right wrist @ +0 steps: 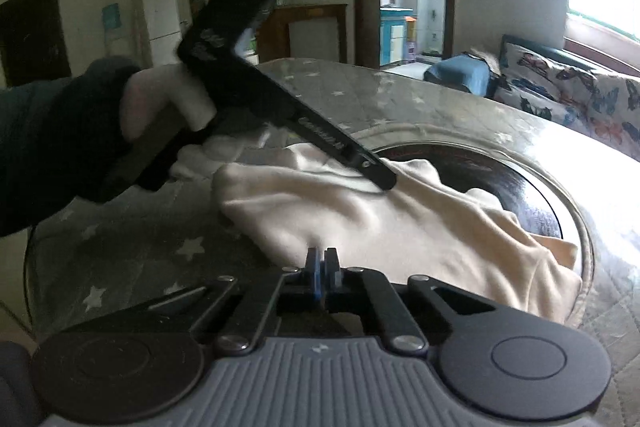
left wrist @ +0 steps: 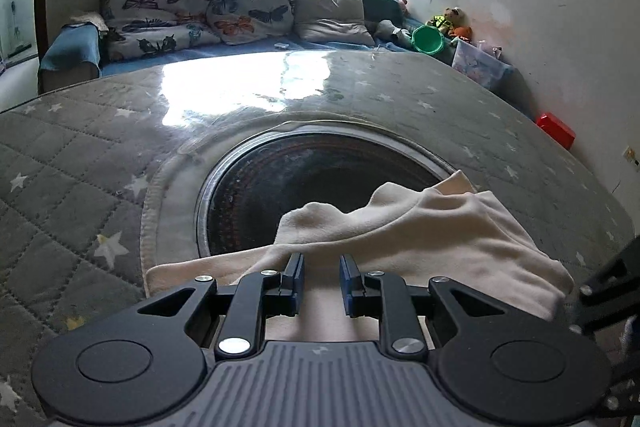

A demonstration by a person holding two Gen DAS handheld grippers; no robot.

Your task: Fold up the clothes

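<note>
A cream garment (left wrist: 420,239) lies rumpled on the table, partly over the dark round centre plate (left wrist: 304,179). My left gripper (left wrist: 322,267) hovers over its near edge, open, with cloth under the gap but nothing pinched. In the right wrist view the same garment (right wrist: 400,223) spreads ahead. My right gripper (right wrist: 322,257) is shut at its near hem, and creases run into the tips. The left gripper (right wrist: 376,175), held by a hand in a dark sleeve (right wrist: 60,147), reaches down onto the far side of the cloth.
The round table (left wrist: 80,155) has a grey quilted star cover under clear plastic. Behind it stands a sofa with butterfly cushions (left wrist: 248,3), a green bucket (left wrist: 428,41) and a plastic box (left wrist: 478,63). A red box (left wrist: 556,129) sits by the wall.
</note>
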